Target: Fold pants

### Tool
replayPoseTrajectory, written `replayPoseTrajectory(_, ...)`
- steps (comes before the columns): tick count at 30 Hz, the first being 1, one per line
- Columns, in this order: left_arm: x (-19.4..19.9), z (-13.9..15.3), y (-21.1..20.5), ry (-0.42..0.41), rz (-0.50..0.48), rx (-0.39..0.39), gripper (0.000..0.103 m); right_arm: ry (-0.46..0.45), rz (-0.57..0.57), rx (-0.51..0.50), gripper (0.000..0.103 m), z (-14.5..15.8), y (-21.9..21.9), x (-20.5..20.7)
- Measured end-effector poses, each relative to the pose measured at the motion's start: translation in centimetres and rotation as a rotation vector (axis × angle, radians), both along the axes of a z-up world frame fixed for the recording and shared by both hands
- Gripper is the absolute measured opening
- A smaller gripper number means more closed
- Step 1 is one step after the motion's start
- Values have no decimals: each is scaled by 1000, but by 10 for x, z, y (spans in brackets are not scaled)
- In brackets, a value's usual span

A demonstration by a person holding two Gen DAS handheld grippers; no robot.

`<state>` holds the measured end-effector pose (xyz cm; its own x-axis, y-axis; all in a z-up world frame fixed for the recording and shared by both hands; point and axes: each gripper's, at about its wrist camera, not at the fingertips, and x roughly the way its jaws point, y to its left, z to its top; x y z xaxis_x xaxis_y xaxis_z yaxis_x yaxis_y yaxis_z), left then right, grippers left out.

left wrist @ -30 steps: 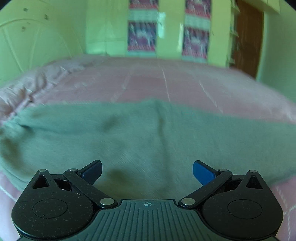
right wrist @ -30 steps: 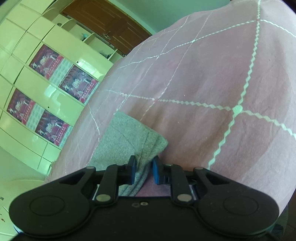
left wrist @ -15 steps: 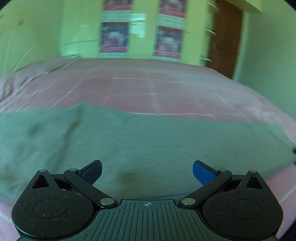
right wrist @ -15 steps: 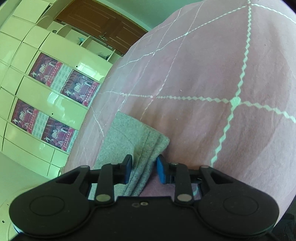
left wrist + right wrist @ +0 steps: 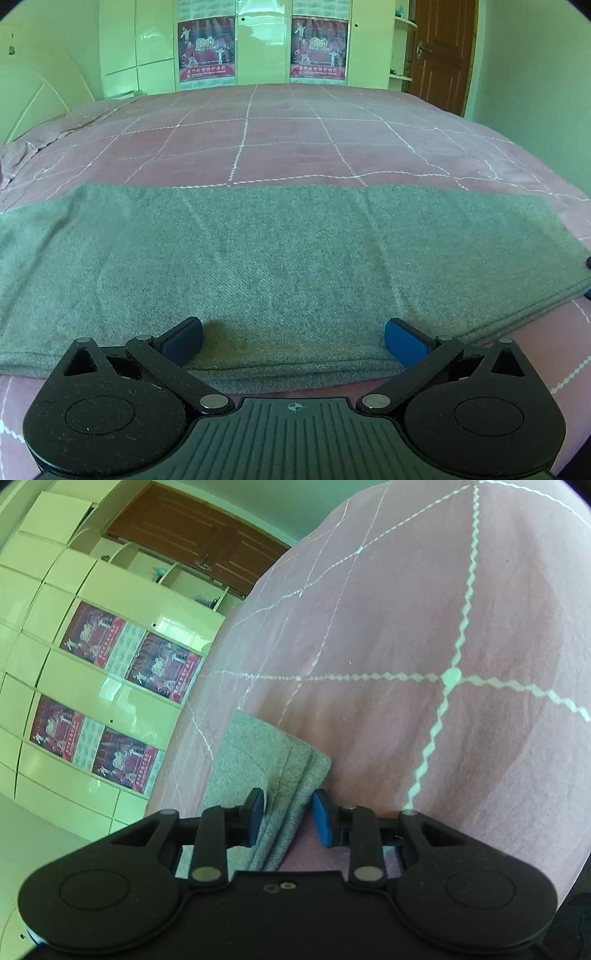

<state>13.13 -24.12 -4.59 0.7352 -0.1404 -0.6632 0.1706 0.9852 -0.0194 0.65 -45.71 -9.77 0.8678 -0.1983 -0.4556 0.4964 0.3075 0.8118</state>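
In the left wrist view, a pale green curved headboard [image 5: 40,107] stands at the far left, with rumpled pink bedding below it. The pink quilted bedspread with white zigzag stitched squares [image 5: 280,140] fills the middle of the view. Across it, from the left edge to the right edge, lie the grey knit pants [image 5: 295,258], folded lengthwise into one long flat band with stacked layers showing along the near edge. The left gripper [image 5: 293,339] hangs over the near edge of the band at about its middle; its blue-padded jaws stand wide apart, over the cloth without closing on it. Behind the bed, a cream glossy wardrobe [image 5: 258,48] carries two red posters [image 5: 207,50], and to the right of it is a brown wooden door [image 5: 443,51]. At the far right edge, beside the end of the band, a small dark tip and a bit of blue show; what they belong to cannot be told.

In the right wrist view, tilted, the wardrobe [image 5: 74,664] with its posters is on the left. In the middle, the layered end of the pants [image 5: 266,760] lies on the bedspread [image 5: 424,627]. The right gripper [image 5: 288,821] straddles that end: its jaws, narrowly parted, have just been opening, the cloth edge lies between them, and the pads do not pinch it
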Motion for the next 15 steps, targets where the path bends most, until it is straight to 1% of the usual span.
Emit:
replayPoseTrajectory(3,-1,-2,-4,1,0,10,103,24,20,-11,21,-3,-1,6)
replayPoseTrajectory(4,-1,-2,-5,0,1,12,103,33,17,-16,19,-2,-2,7)
replayPoseTrajectory(6,-5,1,-9,-2,7,11,103,26,-20,-40,21,2,-3,3)
replayPoseTrajectory(7,-5,2,-9,-1,9,8,103,34,-19,-50,21,3,-3,5)
replayPoseTrajectory(9,0,1,-7,-6,15,1,103,71,34,-53,21,1,-4,13)
replayPoseTrajectory(12,3,-5,-6,5,0,9,103,61,52,-32,23,4,-8,16)
replayPoseTrajectory(14,6,-5,-6,9,-6,10,103,104,78,-69,11,10,-9,21)
replayPoseTrajectory(15,6,-4,-6,10,-7,9,103,101,82,-92,10,16,-6,21)
